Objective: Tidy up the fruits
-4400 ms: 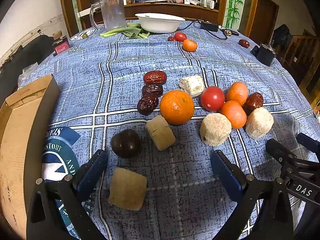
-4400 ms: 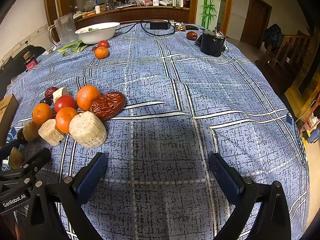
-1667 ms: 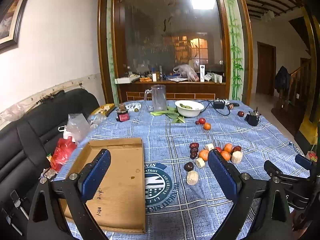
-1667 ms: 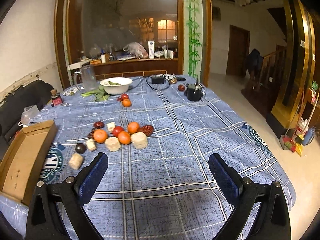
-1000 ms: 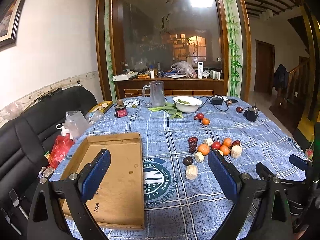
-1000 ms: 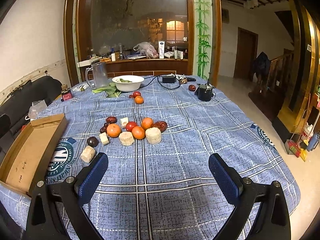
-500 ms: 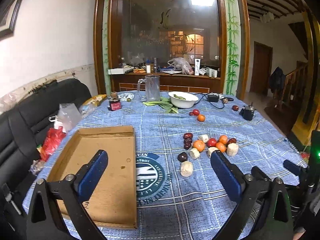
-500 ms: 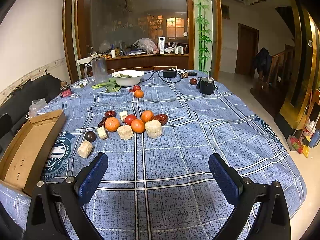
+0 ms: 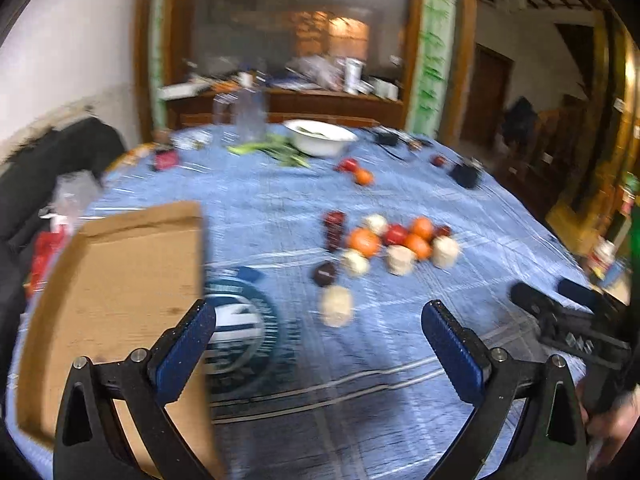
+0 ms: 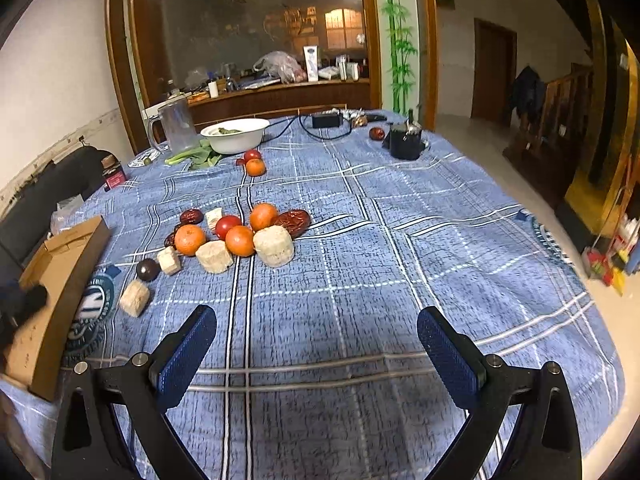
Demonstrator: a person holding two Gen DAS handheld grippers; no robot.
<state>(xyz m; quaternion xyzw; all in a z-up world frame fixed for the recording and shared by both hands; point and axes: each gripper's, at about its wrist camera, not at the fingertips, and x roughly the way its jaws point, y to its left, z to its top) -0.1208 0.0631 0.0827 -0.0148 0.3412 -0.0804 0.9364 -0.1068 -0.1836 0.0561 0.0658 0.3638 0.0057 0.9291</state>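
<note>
We see our left gripper [image 9: 320, 336] and right gripper [image 10: 316, 340]: black angular frames, silver screws, blue textured finger pads [image 10: 450, 356].

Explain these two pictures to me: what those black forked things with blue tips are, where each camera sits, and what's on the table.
They are two hand-held grippers, each carried by a person, with a fisheye camera looking along its two fingers. One picture comes from the left gripper, the other from the right gripper. Both are open and hold nothing. On the blue plaid tablecloth lies a cluster of orange tangerines, a red tomato, dark red dates and pale fibrous chunks. A flat brown cardboard box sits to the left, and a white bowl stands farther back.
</note>
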